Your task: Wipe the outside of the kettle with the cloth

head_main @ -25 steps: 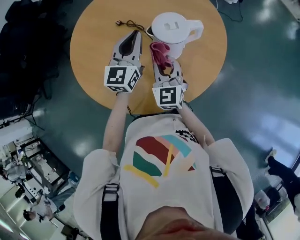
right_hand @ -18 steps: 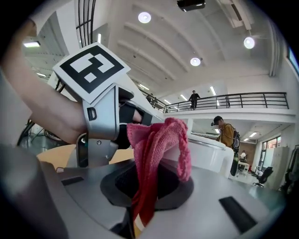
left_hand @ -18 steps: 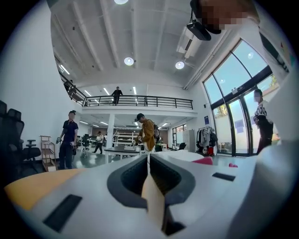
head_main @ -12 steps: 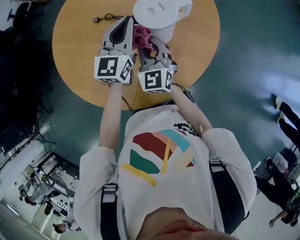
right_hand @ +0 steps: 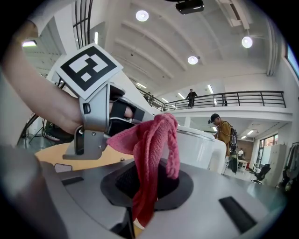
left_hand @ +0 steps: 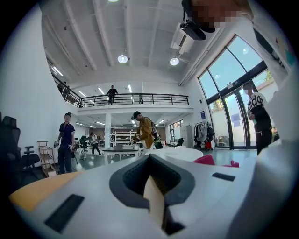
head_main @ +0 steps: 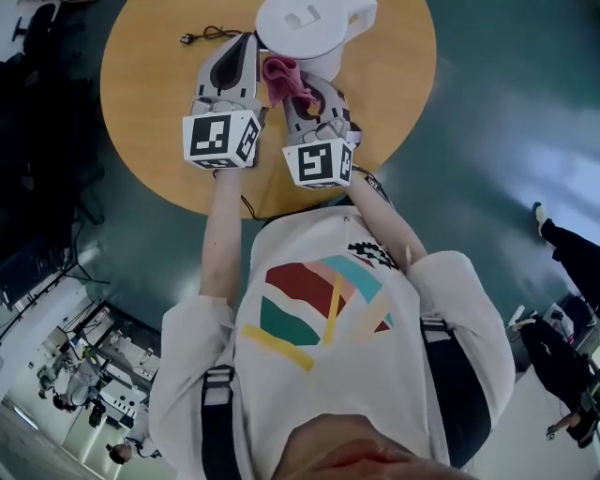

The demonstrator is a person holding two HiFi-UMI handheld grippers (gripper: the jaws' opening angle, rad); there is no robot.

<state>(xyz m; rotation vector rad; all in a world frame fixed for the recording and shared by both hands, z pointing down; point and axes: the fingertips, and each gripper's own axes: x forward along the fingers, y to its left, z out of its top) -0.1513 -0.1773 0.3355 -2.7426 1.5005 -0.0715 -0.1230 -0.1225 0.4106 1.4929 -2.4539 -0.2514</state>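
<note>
Fig. A person at a round wooden table (head_main: 403, 94), w/ one hand-held gripper per hand.

The right gripper (head_main: 302, 94) has its jaws closed on a pink knitted cloth (right_hand: 152, 154), pinched at the cloth's lower end. The rest stands up out of the jaw hollow & flops over in a loop. The left gripper (head_main: 246, 45) has its jaws together w/ nothing btwn them. It lies just beside the right one, tip near the kettle's side.

The white plastic electric kettle (head_main: 314, 28), lid on, stands upright near the table's far edge, handle toward the far right. A thin black power cord (head_main: 206, 36) lies on the tabletop to its left. The cloth sits at the kettle's near wall, just under the lid rim. Whether it presses on the wall or hangs just short can't be told from here.

Handling (judged):
- **Cloth:** soft, limp, light. Only the bunched part close to the jaws will carry pressure, so wipe w/ that, not the floppy loop.
- **Kettle:** rigid, smooth shell, prob. light if empty, so it may slide or turn on the wood under a sideways rub.
- **Best steadying hold:** the handle, or the wall opposite the cloth, w/ the left gripper. The lid gives poorer purchase.
- **Risk:** the cord may snag if the kettle turns.
</note>
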